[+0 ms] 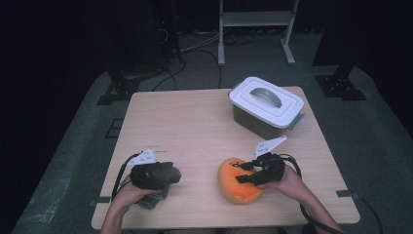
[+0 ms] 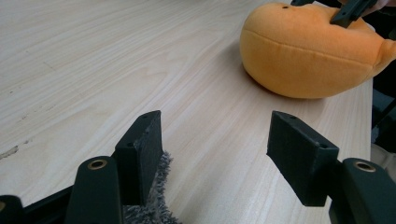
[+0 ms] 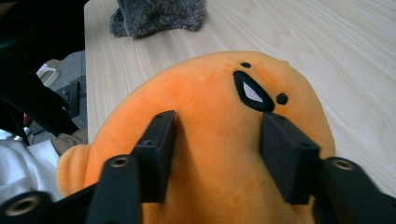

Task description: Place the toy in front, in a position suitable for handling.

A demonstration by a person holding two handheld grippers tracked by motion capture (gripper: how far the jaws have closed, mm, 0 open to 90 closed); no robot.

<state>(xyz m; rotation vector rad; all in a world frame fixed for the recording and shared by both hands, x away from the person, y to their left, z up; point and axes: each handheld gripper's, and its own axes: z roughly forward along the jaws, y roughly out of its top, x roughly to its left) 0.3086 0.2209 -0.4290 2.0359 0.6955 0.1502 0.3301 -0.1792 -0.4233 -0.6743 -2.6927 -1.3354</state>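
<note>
Dark room, grey floor, white metal rack at far end, cables trailing on floor beneath it. Light wood table sits centre.

Items on table:
- Orange plush toy: near edge, right of centre. Rounded body, black-outlined mouth and two small black dots on top, seen clearly in right gripper view. In left gripper view it lies at far right, resting on the wood.
- Storage box: far right part of table, dark body, white lid w/ grey handle, lid on. Well apart from the toy.
- Grey fuzzy cloth: near left edge, under the left tool. Right gripper view shows it at the far side of the table; left gripper view shows a tuft just beside the left-hand jaw.

Tool state:
- Right gripper: held by right hand, set down over the top of the toy. Right gripper view: jaws straddle the plush, both pads against the fabric w/ the orange body bulging between them, i.e. clamped on the toy. Toy rests on table.
- Left gripper: held by left hand, near left of table, pointing right toward the toy. Left gripper view: jaws apart, bare wood between them, nothing gripped. Cloth touches outer lower side of one jaw only.

Grippers are well apart, toy lying between them, nearer the right one.
</note>
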